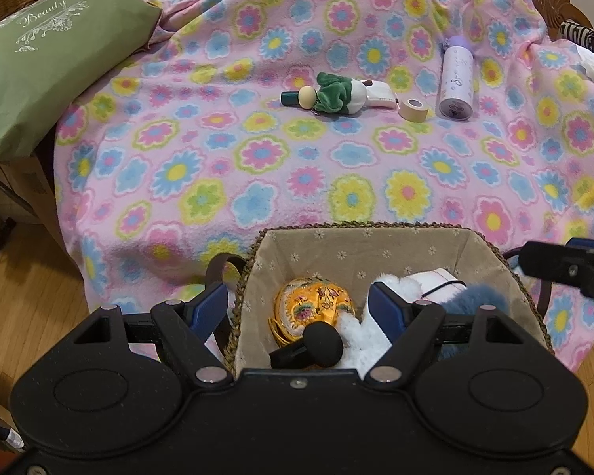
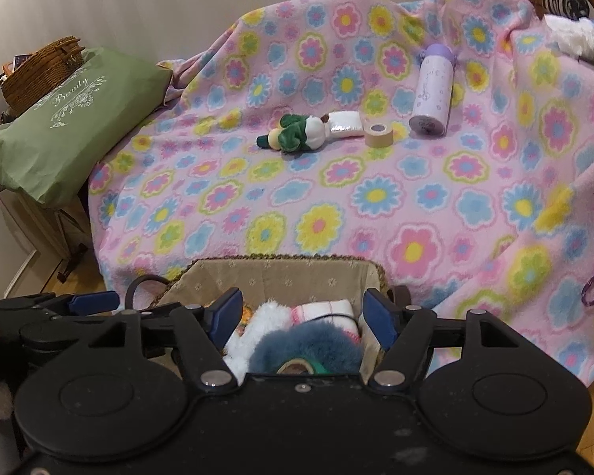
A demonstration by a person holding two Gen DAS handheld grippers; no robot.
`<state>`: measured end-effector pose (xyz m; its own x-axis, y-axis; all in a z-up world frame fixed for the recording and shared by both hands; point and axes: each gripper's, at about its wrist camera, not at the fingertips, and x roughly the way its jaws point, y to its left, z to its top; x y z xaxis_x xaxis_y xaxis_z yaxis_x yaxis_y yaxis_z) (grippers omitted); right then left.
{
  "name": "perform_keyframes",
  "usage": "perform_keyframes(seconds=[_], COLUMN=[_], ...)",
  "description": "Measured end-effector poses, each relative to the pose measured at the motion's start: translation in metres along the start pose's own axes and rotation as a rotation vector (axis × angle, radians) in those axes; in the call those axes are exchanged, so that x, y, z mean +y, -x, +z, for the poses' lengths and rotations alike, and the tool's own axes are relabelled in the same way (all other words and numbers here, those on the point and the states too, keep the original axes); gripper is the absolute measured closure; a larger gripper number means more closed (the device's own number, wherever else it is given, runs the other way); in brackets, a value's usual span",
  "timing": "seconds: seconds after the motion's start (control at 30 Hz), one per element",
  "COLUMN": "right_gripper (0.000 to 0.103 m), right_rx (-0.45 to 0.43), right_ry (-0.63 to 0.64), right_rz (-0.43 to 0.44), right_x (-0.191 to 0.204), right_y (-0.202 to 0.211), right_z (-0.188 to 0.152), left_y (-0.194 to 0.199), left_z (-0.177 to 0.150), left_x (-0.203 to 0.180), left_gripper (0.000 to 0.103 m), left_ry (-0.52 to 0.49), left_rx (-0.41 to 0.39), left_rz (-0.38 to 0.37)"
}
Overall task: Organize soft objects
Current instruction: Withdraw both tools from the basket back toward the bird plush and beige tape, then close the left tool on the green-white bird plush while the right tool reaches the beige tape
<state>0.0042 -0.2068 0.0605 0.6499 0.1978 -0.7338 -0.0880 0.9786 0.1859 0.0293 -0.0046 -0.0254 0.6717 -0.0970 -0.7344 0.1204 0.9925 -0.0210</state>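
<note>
Hovering over basket: left gripper and right gripper, both released, nothing grasped; blue fluff below right.

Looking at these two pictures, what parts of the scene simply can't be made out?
- Basket bottom: in both views, hidden by the soft things inside and by the grippers' black bodies.
- Blue fluffy item: its lower part is cut off by the right gripper body in the right wrist view.
- Zebra-striped thing: at the edge of the left wrist view, too small to identify.
- What lies under the flowered blanket: covered entirely.
</note>
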Motion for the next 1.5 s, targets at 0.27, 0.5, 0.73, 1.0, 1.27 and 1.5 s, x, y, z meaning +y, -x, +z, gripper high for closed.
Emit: perform_keyframes(seconds=[0.27, 0.5, 0.73, 1.0, 1.27, 1.5], right_gripper=[0.035, 0.034, 0.033, 0.031, 0.031, 0.030], right_rx=[-0.018, -0.010, 0.001, -0.008, -0.015, -0.036], right_ry=[0.014, 0.024, 0.033, 0.044, 0.052, 0.072], right_rz=[-0.040, -0.052, -0.062, -0.100, -0.135, -0.147], right_x=[-0.004, -0.004, -0.004, -0.012, -0.025, -0.036], right_y=[-0.006, -0.014, -0.025, -0.048, -0.083, -0.120], right_z=[0.013, 0.019, 0.026, 0.048, 0.073, 0.097], left_y=[-0.002, -0.006, -0.015, -0.037, -0.064, -0.092], left_z=[0.009, 0.017, 0.029, 0.056, 0.083, 0.106], left_x=[0.000, 0.001, 0.002, 0.007, 0.007, 0.001], left_gripper=[0.028, 0.028, 0.027, 0.026, 0.026, 0.026], left_ry=[-0.022, -0.029, -0.048, -0.055, -0.080, -0.113], left_rx=[-0.020, -0.031, -0.042, -0.047, -0.057, -0.094], left_rz=[0.020, 0.032, 0.051, 0.070, 0.079, 0.060])
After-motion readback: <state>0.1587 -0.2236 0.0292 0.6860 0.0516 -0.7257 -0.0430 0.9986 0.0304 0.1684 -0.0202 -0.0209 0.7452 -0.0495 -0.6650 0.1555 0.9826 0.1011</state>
